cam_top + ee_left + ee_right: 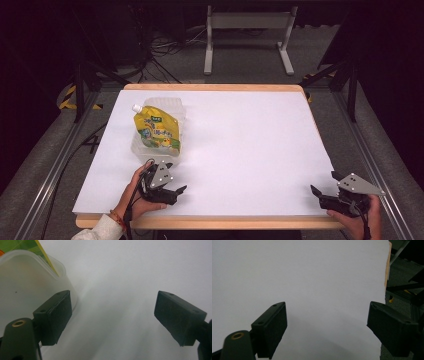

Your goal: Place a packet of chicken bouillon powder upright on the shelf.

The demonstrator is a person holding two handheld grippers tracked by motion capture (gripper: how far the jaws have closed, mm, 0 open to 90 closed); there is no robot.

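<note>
Left claw point(170, 182), spread, sits just beside the pouch-holding tub point(145, 145).

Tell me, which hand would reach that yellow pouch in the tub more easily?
The left, probably. The left tool sits open just beside the clear tub holding the yellow pouch. The right tool, also open, rests far off at the table's opposite near corner.

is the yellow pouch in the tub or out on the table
In the tub: the pouch lies across its open top, white cap toward the far left, and the clear rim shows around it.
</note>
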